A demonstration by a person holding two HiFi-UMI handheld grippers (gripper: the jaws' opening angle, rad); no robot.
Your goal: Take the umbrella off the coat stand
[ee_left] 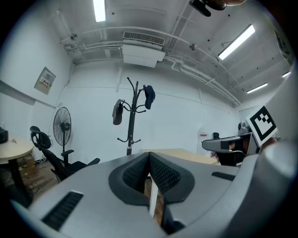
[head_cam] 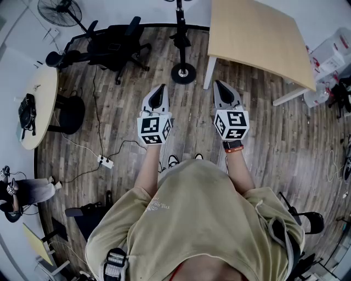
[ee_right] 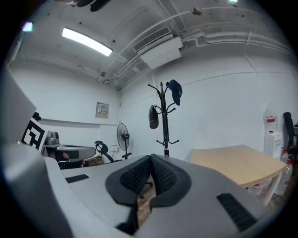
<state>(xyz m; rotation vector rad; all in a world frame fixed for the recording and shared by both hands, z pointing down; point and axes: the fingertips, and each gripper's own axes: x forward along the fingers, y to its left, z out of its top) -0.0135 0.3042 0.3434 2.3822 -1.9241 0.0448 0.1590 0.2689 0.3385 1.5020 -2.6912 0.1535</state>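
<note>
A black coat stand (ee_left: 132, 116) rises by the far white wall, well ahead of both grippers. A folded dark grey umbrella (ee_left: 117, 112) hangs from one of its left hooks, and a blue cap (ee_left: 149, 96) sits on an upper right hook. The right gripper view shows the same stand (ee_right: 164, 118), umbrella (ee_right: 153, 116) and cap (ee_right: 175, 91). From the head view only the stand's round base (head_cam: 182, 73) and lower pole show. My left gripper (head_cam: 160, 88) and right gripper (head_cam: 219, 83) are held side by side at waist height, both shut and holding nothing.
A light wooden table (head_cam: 258, 38) stands right of the stand's base. A black office chair (head_cam: 109, 46) and a floor fan (head_cam: 60, 11) are to its left. A round table (head_cam: 38, 104), a power strip with cables (head_cam: 105, 161) and a seated person (head_cam: 16, 192) are at the left.
</note>
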